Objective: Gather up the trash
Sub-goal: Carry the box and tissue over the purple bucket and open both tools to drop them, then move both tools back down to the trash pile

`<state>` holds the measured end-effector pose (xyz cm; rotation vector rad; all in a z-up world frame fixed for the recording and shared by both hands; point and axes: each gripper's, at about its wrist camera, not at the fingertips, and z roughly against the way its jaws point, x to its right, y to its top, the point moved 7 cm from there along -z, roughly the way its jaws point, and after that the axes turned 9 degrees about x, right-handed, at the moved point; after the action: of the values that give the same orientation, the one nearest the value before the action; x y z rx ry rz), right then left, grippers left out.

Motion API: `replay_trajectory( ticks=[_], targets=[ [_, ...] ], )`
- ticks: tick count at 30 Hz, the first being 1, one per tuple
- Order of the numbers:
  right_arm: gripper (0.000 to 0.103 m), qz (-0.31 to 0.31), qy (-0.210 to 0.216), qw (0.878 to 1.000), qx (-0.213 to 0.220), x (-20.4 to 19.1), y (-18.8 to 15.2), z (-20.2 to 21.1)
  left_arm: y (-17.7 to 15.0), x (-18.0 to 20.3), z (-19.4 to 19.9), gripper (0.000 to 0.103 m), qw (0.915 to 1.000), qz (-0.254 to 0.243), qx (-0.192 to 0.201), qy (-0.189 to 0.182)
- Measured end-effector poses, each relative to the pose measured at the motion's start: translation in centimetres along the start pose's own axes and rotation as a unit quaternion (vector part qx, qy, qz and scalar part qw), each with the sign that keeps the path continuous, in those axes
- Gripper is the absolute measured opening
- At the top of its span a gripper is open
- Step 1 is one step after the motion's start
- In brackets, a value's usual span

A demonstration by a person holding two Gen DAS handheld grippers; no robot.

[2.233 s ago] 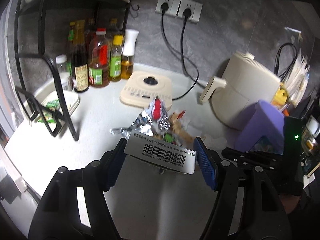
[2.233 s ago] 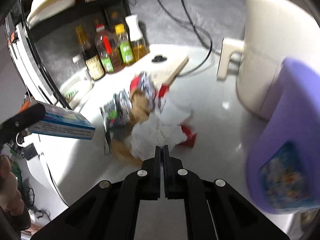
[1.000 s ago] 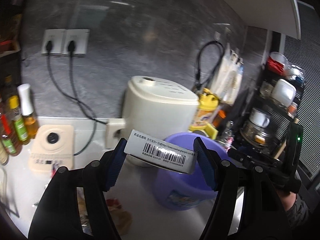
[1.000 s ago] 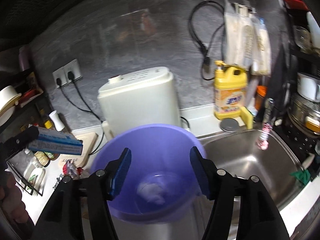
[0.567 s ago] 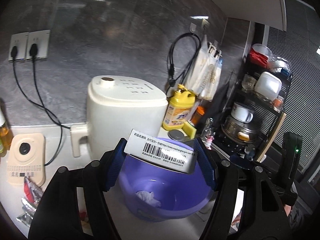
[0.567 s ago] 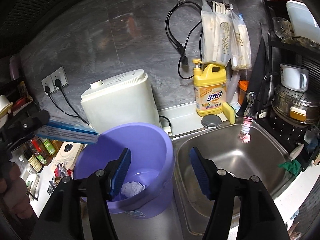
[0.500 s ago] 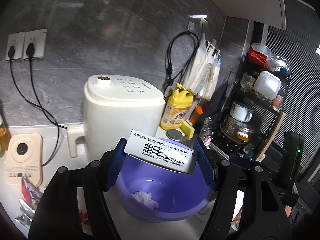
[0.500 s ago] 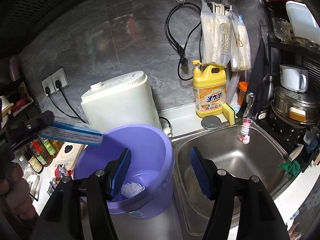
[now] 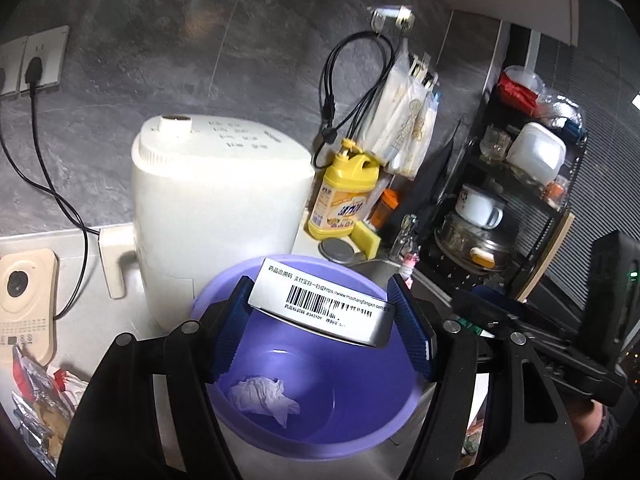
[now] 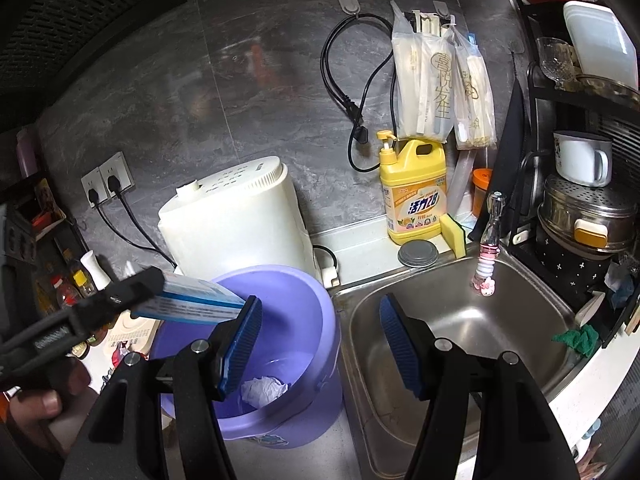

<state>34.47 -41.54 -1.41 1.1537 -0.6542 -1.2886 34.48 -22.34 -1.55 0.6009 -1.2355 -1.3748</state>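
My left gripper (image 9: 320, 332) is shut on a white medicine box with a barcode (image 9: 324, 304) and holds it over the purple bucket (image 9: 360, 408). A crumpled white tissue (image 9: 264, 398) lies in the bucket's bottom. In the right wrist view the box (image 10: 192, 302) pokes over the bucket's rim (image 10: 320, 312), and the tissue (image 10: 264, 390) shows inside. My right gripper (image 10: 320, 344) is open and empty, above the gap between bucket and sink. More wrappers (image 9: 36, 408) lie on the counter at the far left.
A white appliance (image 9: 216, 208) stands behind the bucket. A steel sink (image 10: 460, 344) is right of it, with yellow detergent (image 10: 414, 196), a sponge (image 10: 454, 234) and a grey lid (image 10: 418, 256) on its ledge. A dish rack (image 10: 584, 216) is at the right.
My left gripper carried the box from the trash pile on the left to above the bucket. My right gripper opened and dropped the tissue into the bucket, then drew back.
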Motion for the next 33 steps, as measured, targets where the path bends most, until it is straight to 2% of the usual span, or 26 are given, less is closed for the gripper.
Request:
replay_trajectory(
  ticks=[4, 10, 16, 23, 27, 33],
  targets=[
    [0.070, 0.000, -0.006, 1.000, 0.001, 0.1, 0.0, 0.4, -0.1, -0.7, -0.2, 0.086, 0.9998, 0.020, -0.004, 0.000],
    [0.080, 0.008, 0.000, 1.000, -0.002, -1.3, -0.3, 1.0, 0.3, -2.5, 2.3, 0.097, 0.9993, 0.022, 0.015, 0.025],
    [0.082, 0.025, 0.036, 0.999, -0.007, -4.9, -1.4, 1.3, -0.6, -6.1, 6.5, 0.097, 0.9965, 0.031, 0.022, 0.075],
    [0.082, 0.039, 0.089, 0.995, -0.027, -10.0, -3.8, 1.3, -2.0, -10.6, 12.2, 0.097, 0.9892, 0.049, 0.036, 0.133],
    [0.081, 0.051, 0.120, 0.991, -0.039, -13.1, -5.2, 1.4, -3.4, -13.9, 15.3, 0.097, 0.9816, 0.066, 0.036, 0.176],
    [0.070, 0.076, 0.166, 0.981, -0.068, -17.7, -8.0, 1.3, -6.4, -18.6, 19.3, 0.097, 0.9674, 0.102, 0.032, 0.230]
  ],
)
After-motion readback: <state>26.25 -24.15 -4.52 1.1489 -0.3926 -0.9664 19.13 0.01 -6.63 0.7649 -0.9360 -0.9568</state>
